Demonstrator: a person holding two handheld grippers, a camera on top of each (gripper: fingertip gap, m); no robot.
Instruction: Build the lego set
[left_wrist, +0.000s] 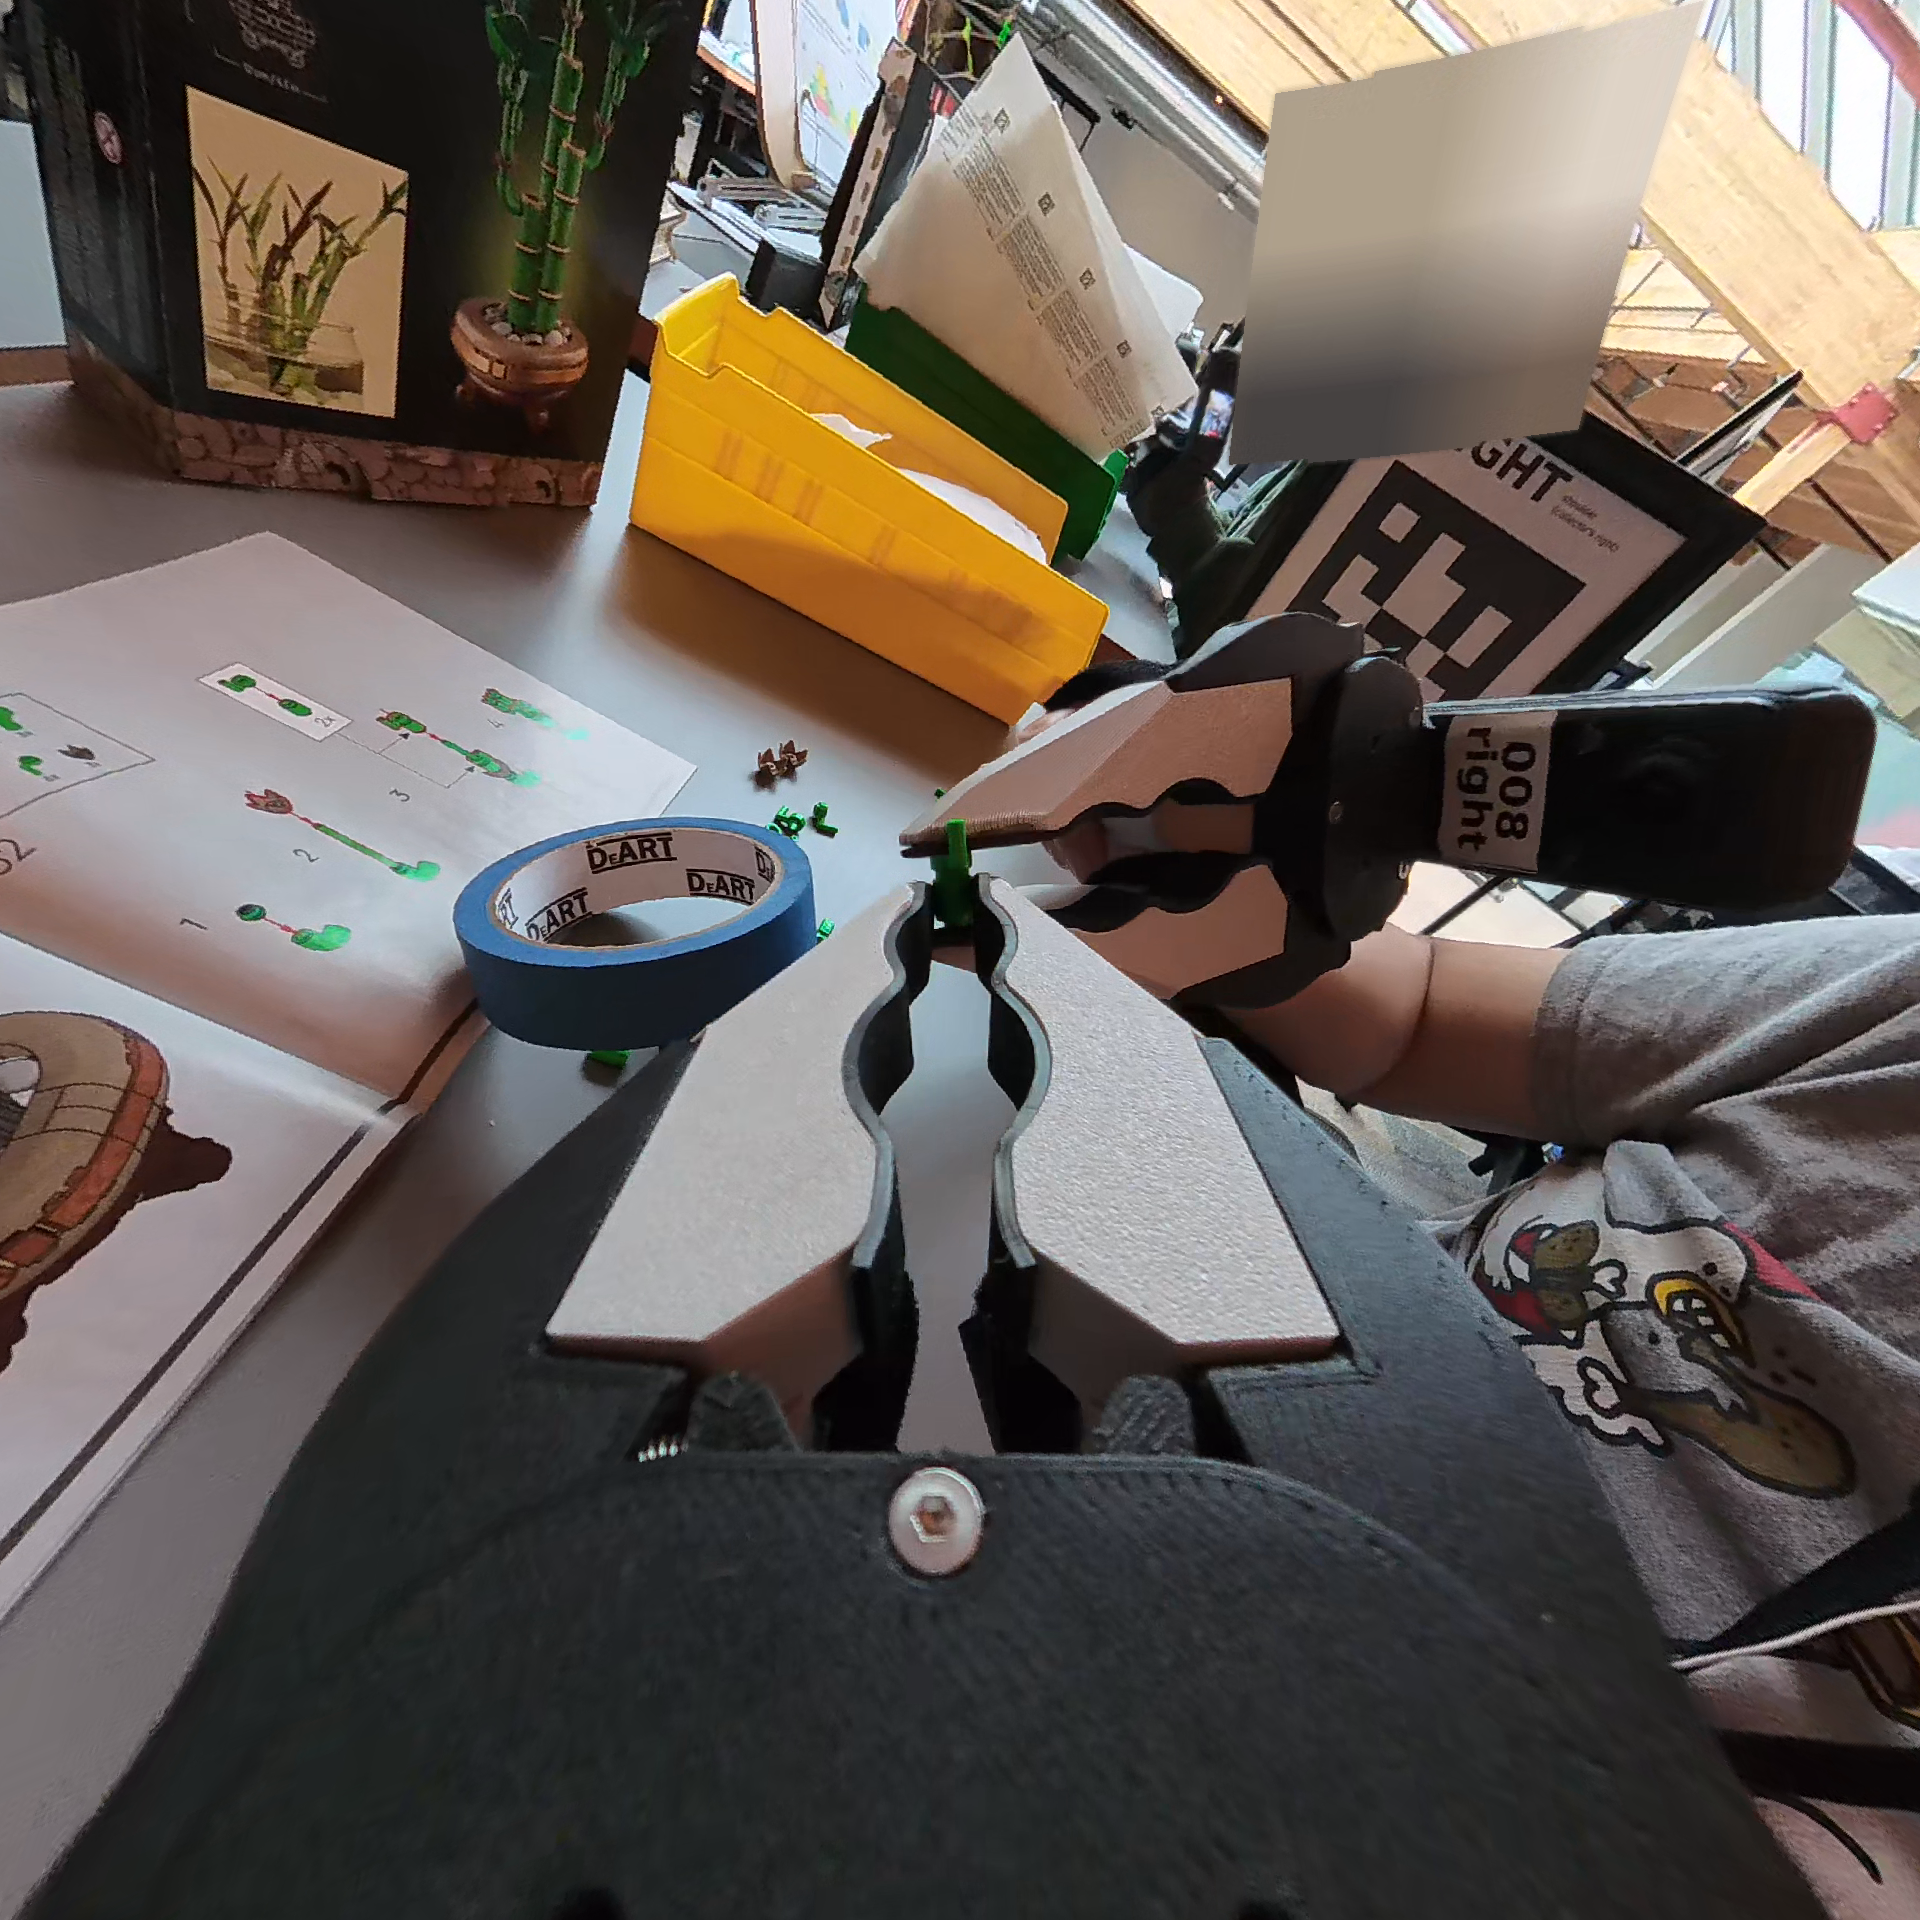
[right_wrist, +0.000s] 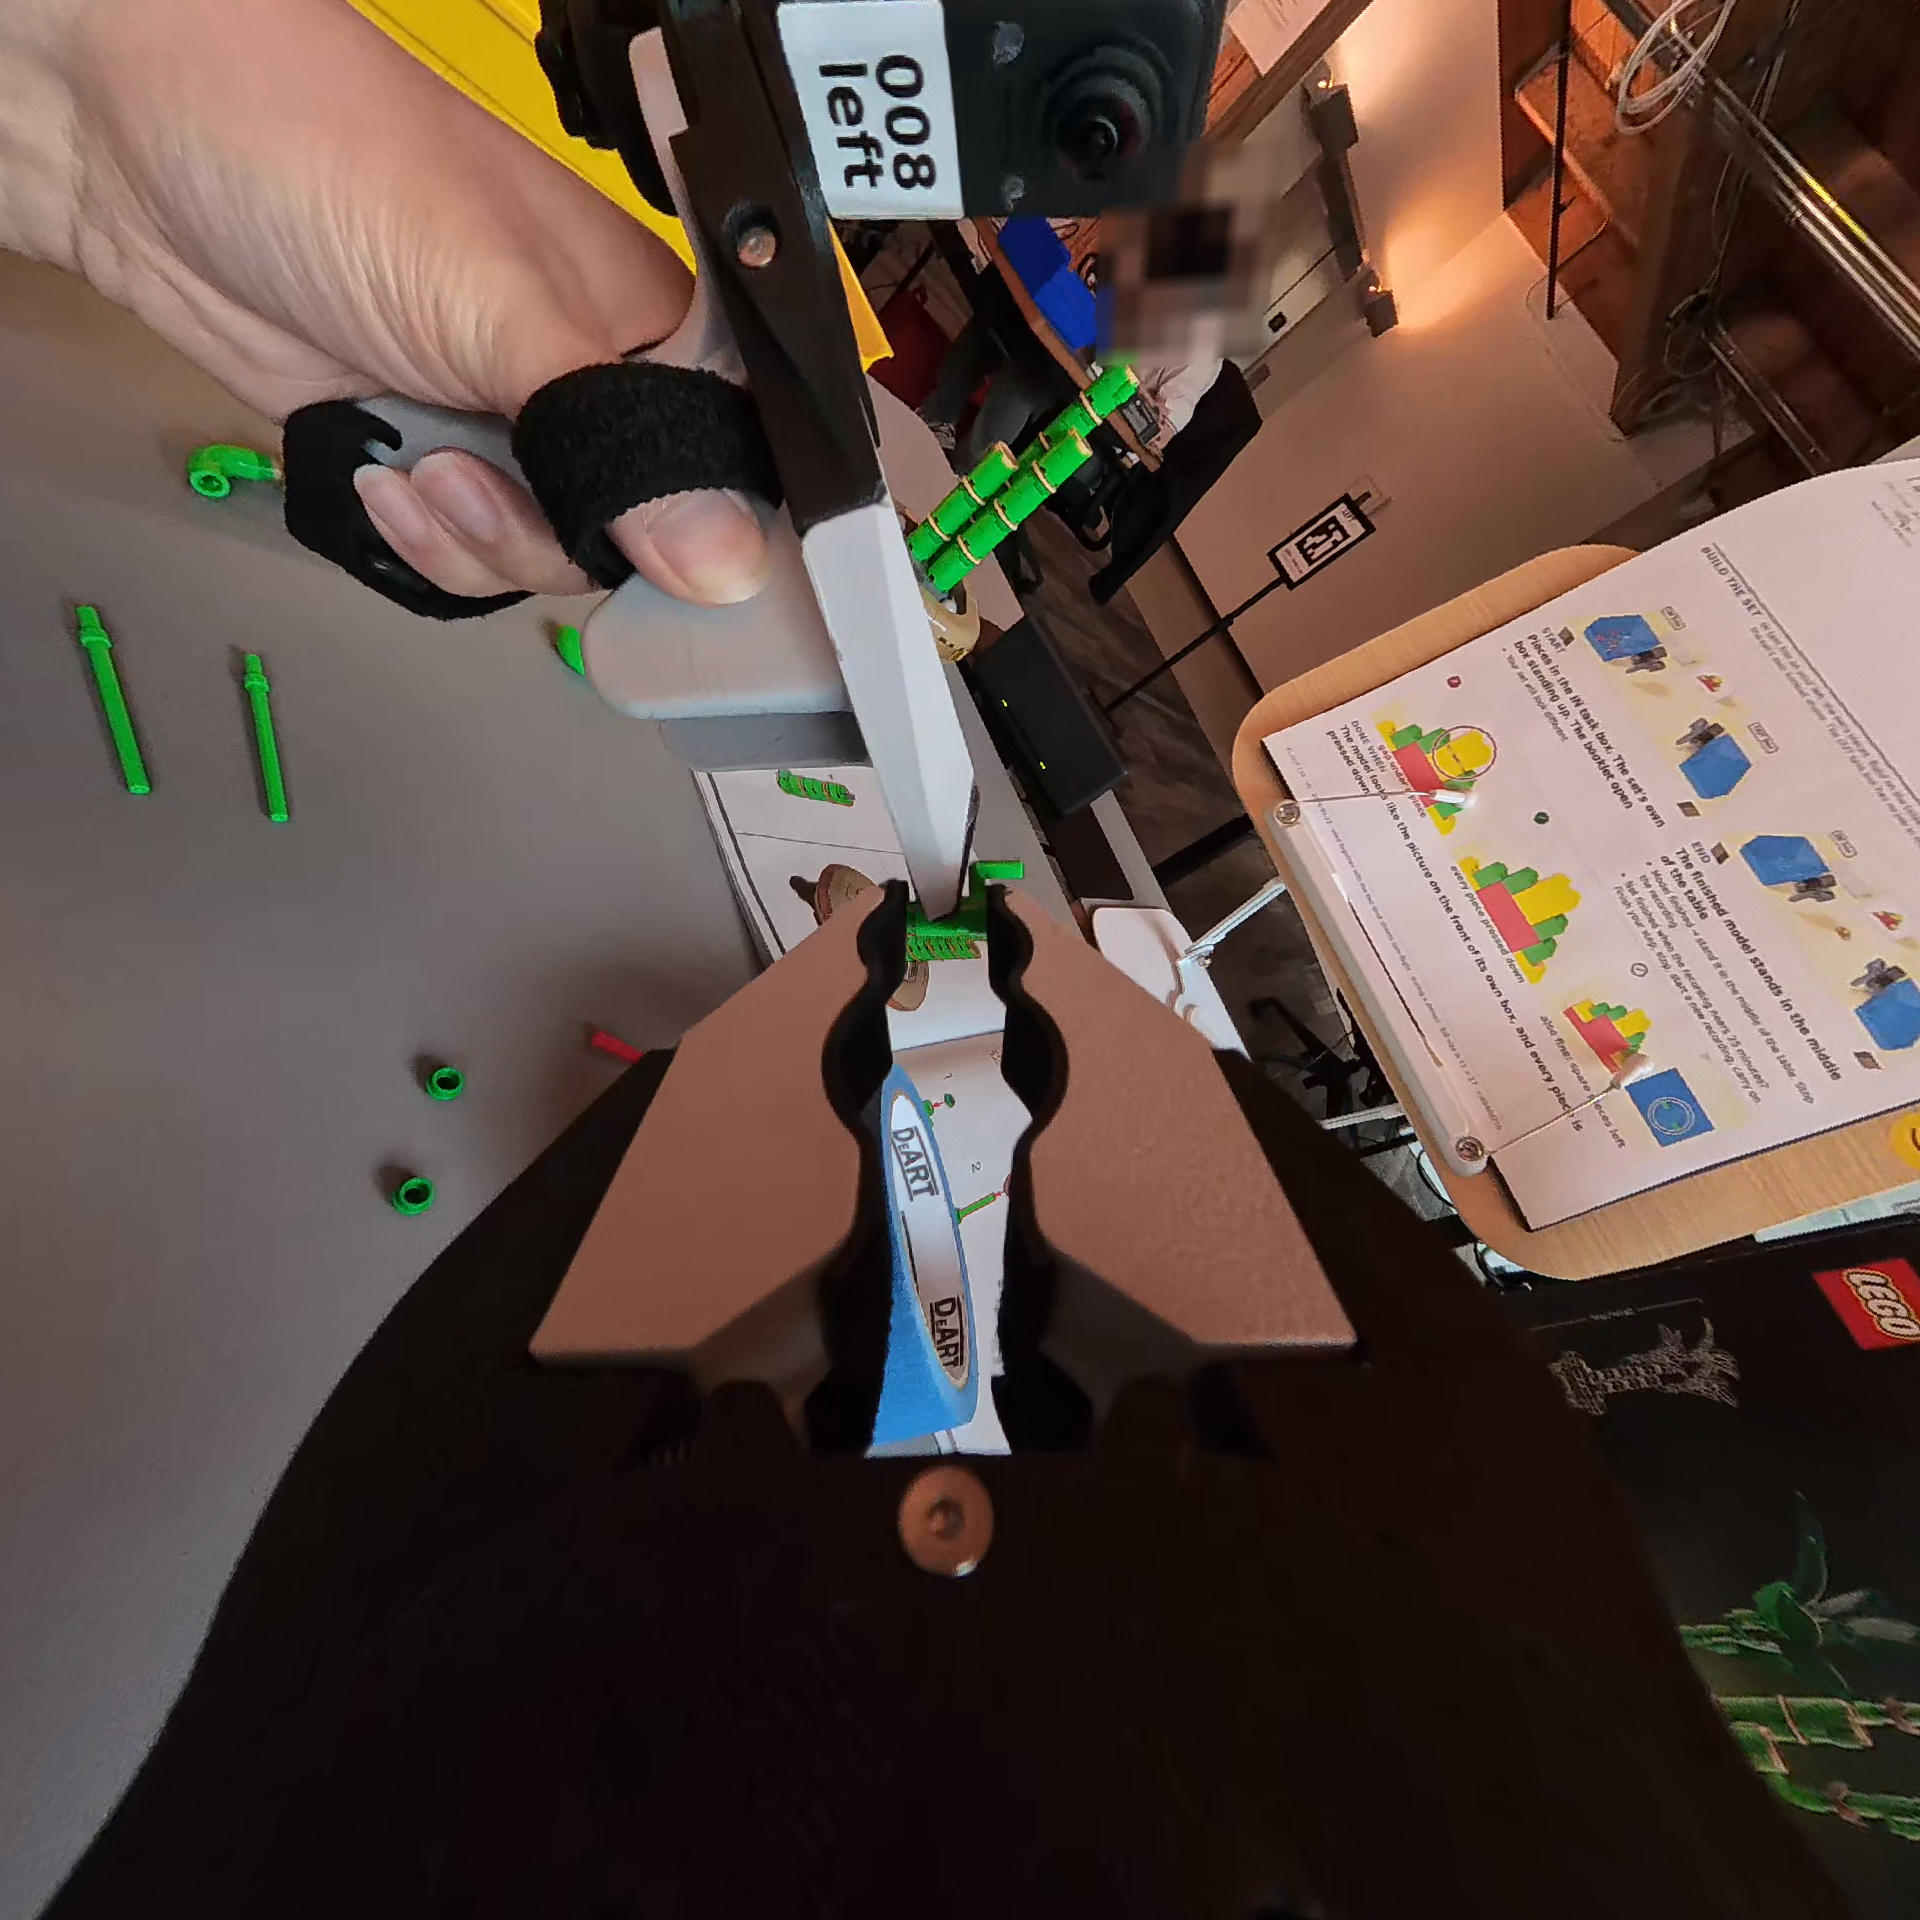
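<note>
**Grey surface, two tools meeting on one green piece**

Left wrist view: on the grey surface (left_wrist: 582, 613), blue tape (left_wrist: 634, 930) lies left of the left tool (left_wrist: 948, 906), nearly closed on a small green lego piece (left_wrist: 951, 883); the right tool (left_wrist: 925, 836) pinches its top.

Right wrist view: the right tool (right_wrist: 940, 914) clamps the green piece (right_wrist: 940, 930); green rods (right_wrist: 109, 701) lie far left.

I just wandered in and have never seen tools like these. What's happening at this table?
A person holds a two-finger gripper in each hand. The left gripper and the right gripper are both pinched on a small green Lego assembly, tips together above the table. An open instruction booklet and blue tape roll lie alongside.
</note>
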